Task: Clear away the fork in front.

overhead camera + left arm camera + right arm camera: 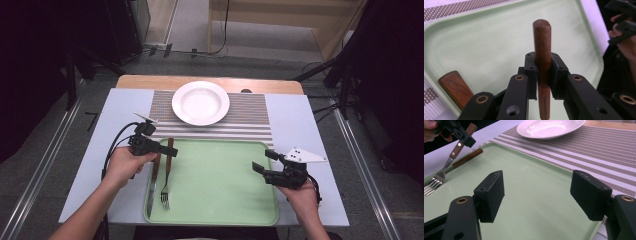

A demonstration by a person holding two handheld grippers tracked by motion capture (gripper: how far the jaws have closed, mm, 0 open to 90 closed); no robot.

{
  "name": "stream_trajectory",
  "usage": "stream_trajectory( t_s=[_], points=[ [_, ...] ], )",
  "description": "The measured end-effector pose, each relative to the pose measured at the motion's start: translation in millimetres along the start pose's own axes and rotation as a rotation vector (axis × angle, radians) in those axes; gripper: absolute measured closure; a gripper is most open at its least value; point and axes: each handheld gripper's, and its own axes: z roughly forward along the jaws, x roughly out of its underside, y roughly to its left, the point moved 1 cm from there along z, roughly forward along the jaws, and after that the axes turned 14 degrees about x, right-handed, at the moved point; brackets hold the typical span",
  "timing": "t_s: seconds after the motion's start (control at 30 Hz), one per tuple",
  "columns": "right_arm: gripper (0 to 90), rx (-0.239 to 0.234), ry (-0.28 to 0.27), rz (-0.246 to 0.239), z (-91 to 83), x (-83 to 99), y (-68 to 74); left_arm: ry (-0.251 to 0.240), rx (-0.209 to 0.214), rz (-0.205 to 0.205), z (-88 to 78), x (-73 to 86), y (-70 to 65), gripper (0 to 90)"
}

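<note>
The left gripper [167, 148] is clamped on the wooden handle of a fork [166, 175], its pads pressed on both sides of the handle in the left gripper view [543, 72]. The fork sits at about nine o'clock on the green tray [225, 170], tines pointing toward six o'clock; whether the tines rest on the tray is hard to tell from above. A knife [153, 180] with a matching wooden handle lies just beside the fork, on the tray's left rim. The right gripper [264, 161] hovers over the tray at about three o'clock, its jaws spread wide with nothing between them. A white plate [200, 102] stands on the striped mat [250, 120] at twelve o'clock, well apart from the tray's contents.
</note>
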Motion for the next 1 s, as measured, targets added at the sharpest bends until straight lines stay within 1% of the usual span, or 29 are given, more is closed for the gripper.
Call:
stream_trajectory(
  t_s=[0.03,0.07,0.1,0.17,0.23,0.27,0.3,0.33,0.4,0.6,0.7,0.77,0.83,0.9,1.0],
  points=[
    [26.5,0.004,0.003,0.002,0.0,0.1,-0.3,0.005,-0.012,0.001,2.1,0.4,1.6,78.1],
    [26.5,0.003,0.003,0.002,0.4,0.3,-0.5,0.000,-0.022,-0.002,4.1,0.9,2.8,77.5],
    [26.5,0.004,0.005,0.001,0.6,0.5,-0.6,0.003,-0.019,-0.006,5.4,1.3,4.9,77.3],
    [26.5,0.004,0.007,0.003,1.2,1.0,-1.0,0.007,-0.046,-0.011,7.9,2.1,7.5,76.6],
    [26.5,0.005,0.014,0.005,2.0,1.5,-1.8,0.013,-0.052,-0.015,9.1,3.3,10.2,76.3],
    [26.5,0.004,0.016,0.005,2.4,1.9,-2.2,0.016,-0.068,-0.013,9.7,4.0,10.9,75.8],
    [26.5,0.004,0.019,0.005,2.5,2.2,-2.3,0.024,-0.072,-0.014,10.1,4.5,12.1,75.5],
    [26.5,0.005,0.020,0.005,2.5,2.4,-2.1,0.021,-0.076,-0.020,10.8,5.4,13.3,75.4],
    [26.5,0.003,0.020,0.003,2.9,2.5,-1.9,0.035,-0.098,-0.020,11.4,6.1,14.7,74.9],
    [26.5,0.002,0.023,-0.001,3.1,2.6,-0.8,0.038,-0.119,-0.033,14.9,9.8,22.3,74.1],
    [26.5,0.004,0.024,-0.003,3.3,2.8,-0.6,0.047,-0.149,-0.017,16.5,10.9,24.0,72.7],
    [26.5,0.001,0.021,-0.002,3.4,3.0,0.3,0.044,-0.145,-0.013,16.6,11.5,24.2,72.1],
    [26.5,0.000,0.021,-0.012,3.6,3.0,1.7,0.046,-0.145,0.002,17.0,11.9,23.1,70.8],
    [26.5,-0.004,0.020,-0.013,3.8,2.9,2.8,0.041,-0.132,0.007,17.8,12.5,21.6,64.0],
    [26.5,-0.004,0.020,-0.014,3.9,2.8,3.2,0.049,-0.132,0.022,17.8,13.0,19.8,57.4]
  ],
)
